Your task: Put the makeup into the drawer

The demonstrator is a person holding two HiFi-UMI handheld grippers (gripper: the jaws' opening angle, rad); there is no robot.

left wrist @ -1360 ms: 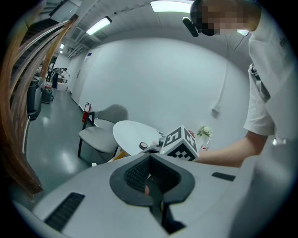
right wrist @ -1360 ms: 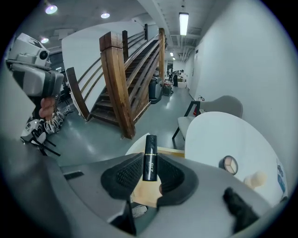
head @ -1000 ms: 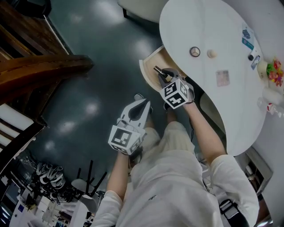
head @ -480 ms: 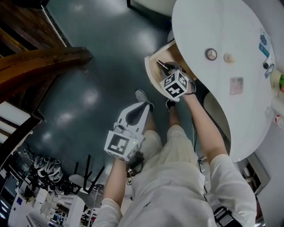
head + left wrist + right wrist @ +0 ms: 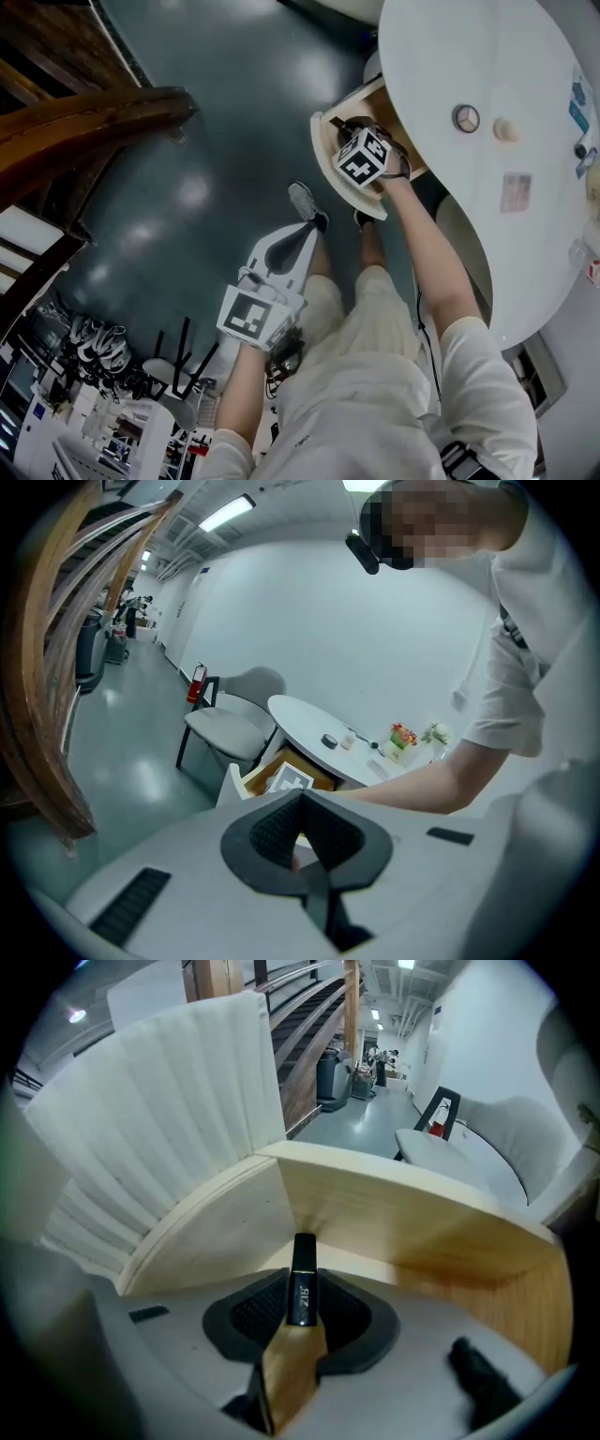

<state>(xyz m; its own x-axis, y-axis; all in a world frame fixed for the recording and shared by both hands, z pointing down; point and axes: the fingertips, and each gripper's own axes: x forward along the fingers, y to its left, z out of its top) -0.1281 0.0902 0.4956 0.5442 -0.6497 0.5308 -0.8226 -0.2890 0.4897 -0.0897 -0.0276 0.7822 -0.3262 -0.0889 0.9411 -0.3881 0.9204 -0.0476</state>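
The makeup (image 5: 300, 1309) is a slim tube with a black cap and a tan body. My right gripper (image 5: 302, 1330) is shut on it and points steeply down into the open wooden drawer (image 5: 422, 1241). In the head view that right gripper (image 5: 352, 139) sits inside the drawer (image 5: 324, 150), which is pulled out from under the white round table (image 5: 469, 56). The tube's tip hangs just above the drawer's floor; I cannot tell if it touches. My left gripper (image 5: 303, 230) hangs lower left over the floor, away from the drawer. The left gripper (image 5: 302, 841) is shut with nothing in it.
A ringed round object (image 5: 466, 118), a small cream knob-like item (image 5: 506, 129) and a card (image 5: 516, 190) lie on the table. The drawer's white ribbed front (image 5: 169, 1119) rises on the left. A grey chair (image 5: 230, 726) stands beyond the table. A wooden stair rail (image 5: 84, 112) curves at left.
My right gripper has sunk from the drawer's rim down into the drawer, still holding the makeup. The left gripper has dropped a little and stays shut.
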